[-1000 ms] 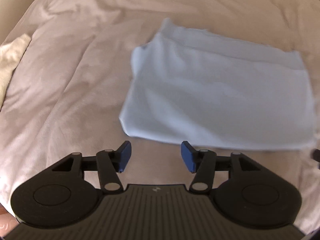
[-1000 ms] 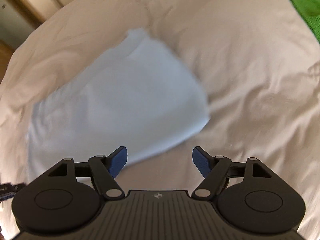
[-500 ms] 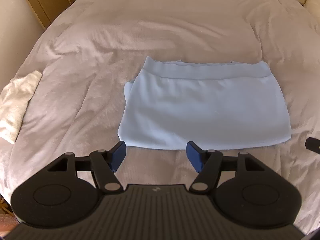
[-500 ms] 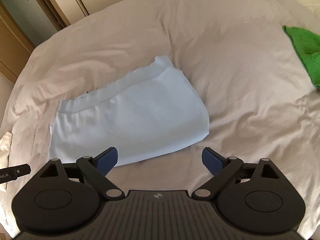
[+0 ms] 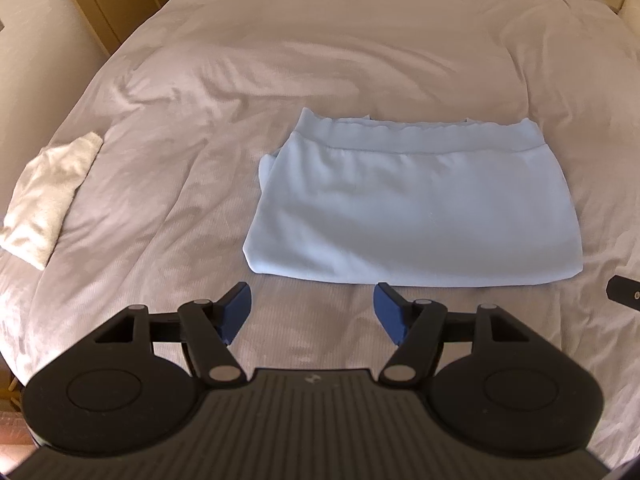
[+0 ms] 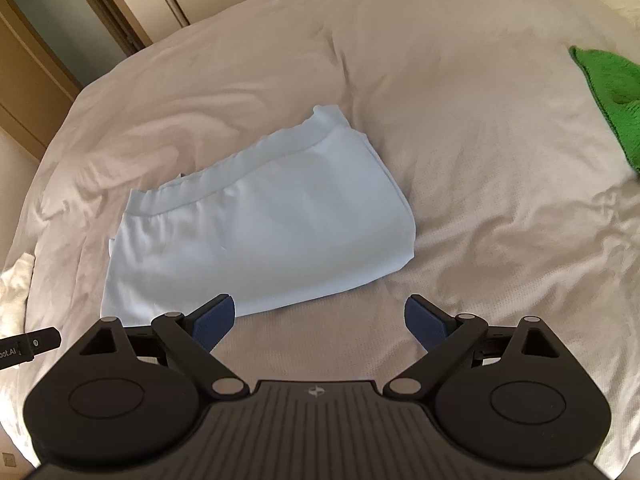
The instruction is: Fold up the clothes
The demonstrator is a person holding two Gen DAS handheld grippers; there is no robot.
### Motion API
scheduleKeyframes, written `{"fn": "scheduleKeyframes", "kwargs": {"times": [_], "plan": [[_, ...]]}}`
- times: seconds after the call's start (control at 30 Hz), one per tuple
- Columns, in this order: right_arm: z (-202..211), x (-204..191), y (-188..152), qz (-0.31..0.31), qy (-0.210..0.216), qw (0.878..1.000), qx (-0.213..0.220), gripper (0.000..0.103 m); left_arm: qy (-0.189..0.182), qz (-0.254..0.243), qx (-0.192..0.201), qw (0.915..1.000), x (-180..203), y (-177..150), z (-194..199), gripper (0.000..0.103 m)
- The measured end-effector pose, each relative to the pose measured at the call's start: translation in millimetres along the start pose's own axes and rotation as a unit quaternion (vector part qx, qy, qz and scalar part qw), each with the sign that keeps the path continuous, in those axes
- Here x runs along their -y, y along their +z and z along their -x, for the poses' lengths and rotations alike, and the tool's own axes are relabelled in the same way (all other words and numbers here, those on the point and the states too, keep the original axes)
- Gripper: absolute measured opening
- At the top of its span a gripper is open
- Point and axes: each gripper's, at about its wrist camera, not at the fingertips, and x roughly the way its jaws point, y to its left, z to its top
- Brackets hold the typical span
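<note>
Now, with the garment (image 5: 416,208) folded once and both grippers (image 5: 312,312) (image 6: 320,320) open and empty, you regrip an end for the next fold.

Soft daylight, gentle crease shadows, sharp focus, fisheye-bent edges.

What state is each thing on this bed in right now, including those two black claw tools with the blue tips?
Light blue cloth garment: folded, lying flat on the bed, banded edge on the far side, nothing touching it.
White fluffy towel: lying loosely bunched near the bed's left edge.
Bright green knitted cloth: lying at the right, partly out of frame.
Pale bedcover: spread out, wrinkled.
Left gripper: open, empty.
Right gripper: wide open, empty.
</note>
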Motion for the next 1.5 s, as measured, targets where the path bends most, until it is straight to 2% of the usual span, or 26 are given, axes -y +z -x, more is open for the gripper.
{"fn": "scheduleKeyframes", "kwargs": {"times": [0.3,0.4,0.47,0.63,0.77,0.87,1.0,1.13,1.17,1.2,1.23,1.27,1.4,1.5], "plan": [[-11,16,11,-0.012,0.017,1.000,-0.011,0.095,0.010,-0.001,-0.008,0.9999,7,0,-5,0.066],[-24,27,14,-0.047,0.050,0.998,-0.016,0.095,0.007,-0.004,-0.008,0.9999,3,1,-16,0.068],[-37,40,13,-0.095,0.076,0.992,-0.024,0.095,0.006,-0.009,-0.008,0.9999,0,1,-28,0.069],[-75,76,0,-0.240,0.123,0.962,-0.032,0.091,-0.016,-0.034,-0.002,0.9993,-13,7,-69,0.069],[-106,97,-13,-0.321,0.133,0.938,-0.015,0.084,-0.033,-0.045,0.010,0.9984,-22,18,-107,0.067],[-134,116,-26,-0.389,0.134,0.911,0.004,0.075,-0.048,-0.048,0.014,0.9976,-27,25,-136,0.064],[-163,134,-39,-0.443,0.124,0.887,0.033,0.072,-0.065,-0.043,0.009,0.9969,-36,24,-176,0.060],[-184,143,-49,-0.473,0.139,0.867,0.067,0.069,-0.071,-0.041,-0.005,0.9966,-46,15,-215,0.058],[-188,144,-51,-0.478,0.144,0.863,0.074,0.066,-0.071,-0.041,-0.013,0.9966,-49,10,-225,0.059],[-190,144,-51,-0.479,0.148,0.862,0.080,0.053,-0.071,-0.042,-0.019,0.9964,-51,6,-233,0.059],[-192,143,-50,-0.474,0.145,0.865,0.080,0.034,-0.076,-0.045,-0.016,0.9960,-53,5,-233,0.059],[-193,141,-47,-0.466,0.139,0.870,0.078,0.029,-0.081,-0.048,-0.013,0.9955,-54,5,-233,0.059],[-182,119,-26,-0.414,0.078,0.904,0.081,0.020,-0.110,-0.046,-0.017,0.9927,-66,12,-226,0.057],[-160,66,4,-0.276,-0.028,0.956,0.101,0.017,-0.143,-0.028,-0.014,0.9892,-87,19,-215,0.057]]}}
